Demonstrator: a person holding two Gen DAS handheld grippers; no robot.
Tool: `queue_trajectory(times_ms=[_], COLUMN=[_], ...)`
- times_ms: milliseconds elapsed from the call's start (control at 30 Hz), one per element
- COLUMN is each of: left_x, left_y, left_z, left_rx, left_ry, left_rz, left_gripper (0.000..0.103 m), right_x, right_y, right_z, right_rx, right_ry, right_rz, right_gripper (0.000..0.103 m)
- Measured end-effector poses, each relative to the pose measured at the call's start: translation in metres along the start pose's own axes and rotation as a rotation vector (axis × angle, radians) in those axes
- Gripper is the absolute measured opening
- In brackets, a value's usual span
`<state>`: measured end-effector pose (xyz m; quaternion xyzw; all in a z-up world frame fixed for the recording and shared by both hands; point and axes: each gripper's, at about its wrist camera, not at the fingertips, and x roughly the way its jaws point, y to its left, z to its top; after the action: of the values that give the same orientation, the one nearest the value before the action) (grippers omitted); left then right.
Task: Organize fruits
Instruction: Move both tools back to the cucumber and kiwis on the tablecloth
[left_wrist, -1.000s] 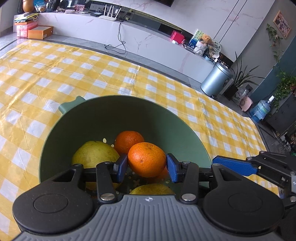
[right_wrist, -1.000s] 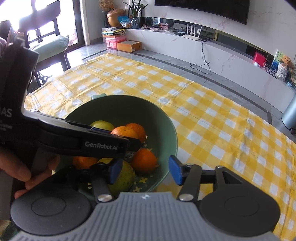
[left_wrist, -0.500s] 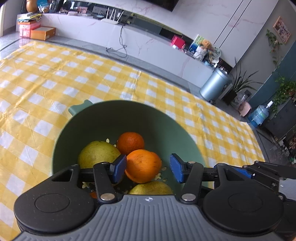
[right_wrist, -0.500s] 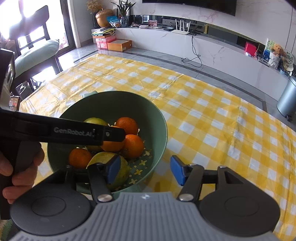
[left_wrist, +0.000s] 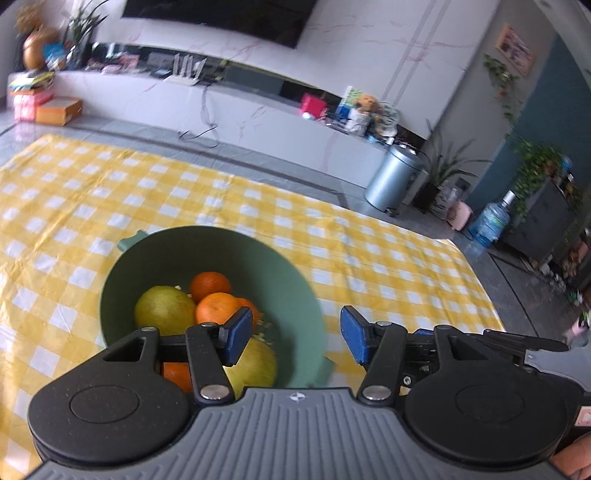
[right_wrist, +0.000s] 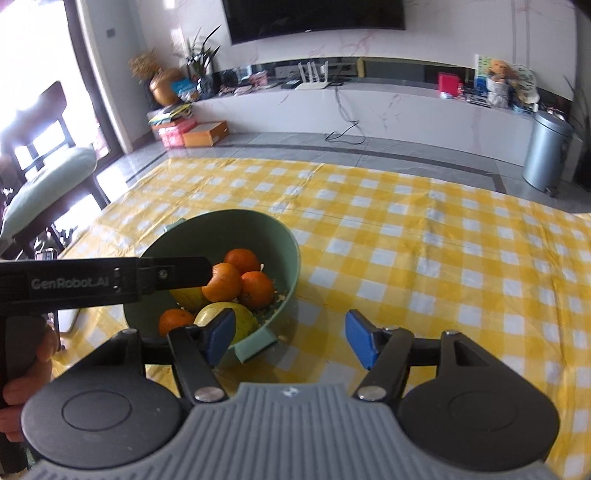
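Since the earlier frame both grippers have been drawn back and lifted from the bowl, and the orange once between the left pads is now left lying among the fruit. The left gripper is seen with jaws opening, pads well apart, nothing between them. The right gripper is likewise opening and empty, held over the tablecloth beside the bowl. In the green bowl, oranges and two yellow-green fruits are piled together, touching one another.
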<state>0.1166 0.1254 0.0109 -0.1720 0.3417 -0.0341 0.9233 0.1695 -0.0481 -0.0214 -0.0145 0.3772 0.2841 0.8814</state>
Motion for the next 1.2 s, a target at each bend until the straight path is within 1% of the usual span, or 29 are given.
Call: queue_trajectory(times_ms=[167, 300, 400, 567, 733, 800, 867, 933, 1067, 1200], left_x=[-0.015, -0.016, -0.012, 0.003, 0.020, 0.026, 0.032, 0.038, 0.045, 0.049], left_y=[-0.028, -0.048, -0.060, -0.067, -0.068, -0.068, -0.067, -0.065, -0.061, -0.058], left_z=[-0.012, -0.025, -0.039, -0.059, -0.077, -0.084, -0.090, -0.094, -0.104, -0.109], left_rx=[0.068, 0.108, 0.118, 0.078, 0.035, 0.013, 0.000, -0.019, -0.073, -0.097], left_ry=[0.008, 0.050, 0.091, 0.167, 0.249, 0.275, 0.296, 0.312, 0.337, 0.356], left_rz=[-0.038, -0.067, -0.077, -0.084, -0.078, -0.073, -0.061, -0.053, -0.042, -0.035], left_gripper=[0.066, 0.066, 0.066, 0.066, 0.066, 0.066, 0.066, 0.066, 0.067, 0.068], right_x=[-0.032, -0.051, -0.061, -0.070, -0.072, -0.071, -0.065, -0.059, -0.047, -0.039], right_y=[-0.014, -0.028, -0.040, -0.056, -0.070, -0.073, -0.076, -0.081, -0.088, -0.086], right_z=[-0.025, -0.051, -0.071, -0.102, -0.121, -0.125, -0.127, -0.130, -0.132, -0.131], right_rx=[0.087, 0.164, 0.226, 0.265, 0.295, 0.305, 0.318, 0.341, 0.376, 0.359], right_ry=[-0.031, -0.029, -0.015, -0.003, 0.013, 0.019, 0.036, 0.059, 0.114, 0.148], right_rz=[-0.035, -0.068, -0.101, -0.173, -0.197, -0.197, -0.223, -0.242, -0.263, -0.285], right_gripper=[0.065, 0.066, 0.066, 0.066, 0.064, 0.064, 0.061, 0.053, 0.052, 0.051])
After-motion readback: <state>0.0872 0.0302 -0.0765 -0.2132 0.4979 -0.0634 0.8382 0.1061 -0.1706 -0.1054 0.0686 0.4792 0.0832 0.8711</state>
